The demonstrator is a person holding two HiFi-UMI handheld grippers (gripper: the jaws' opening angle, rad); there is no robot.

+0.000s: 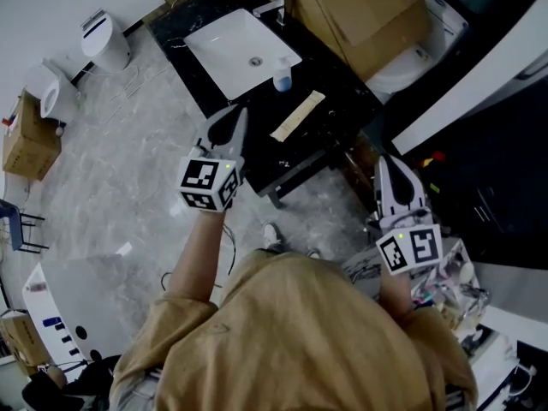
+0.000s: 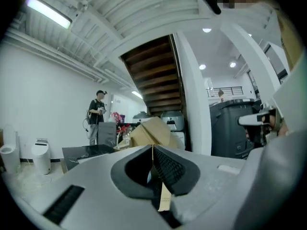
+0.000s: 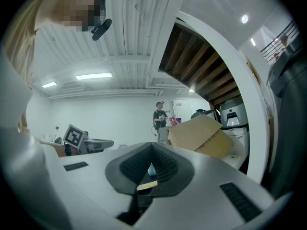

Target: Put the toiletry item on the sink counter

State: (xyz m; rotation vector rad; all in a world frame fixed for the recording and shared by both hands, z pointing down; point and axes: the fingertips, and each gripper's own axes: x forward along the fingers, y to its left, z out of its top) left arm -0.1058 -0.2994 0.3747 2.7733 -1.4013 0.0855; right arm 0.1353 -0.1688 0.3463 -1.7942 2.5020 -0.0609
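Bottle (image 1: 282, 77) on counter (image 1: 342, 101) beside basin (image 1: 231, 50), apart from closed left claw (image 1: 241, 114).

From my head view the bottle (image 1: 282, 80) on the counter (image 1: 342, 101) is too small for me to tell its kind. Past the closed jaws of the right gripper (image 3: 152, 147) I see only a pale blue sliver of it. The cardboard box (image 1: 360, 15) covers one end of the counter and is cut by the top edge
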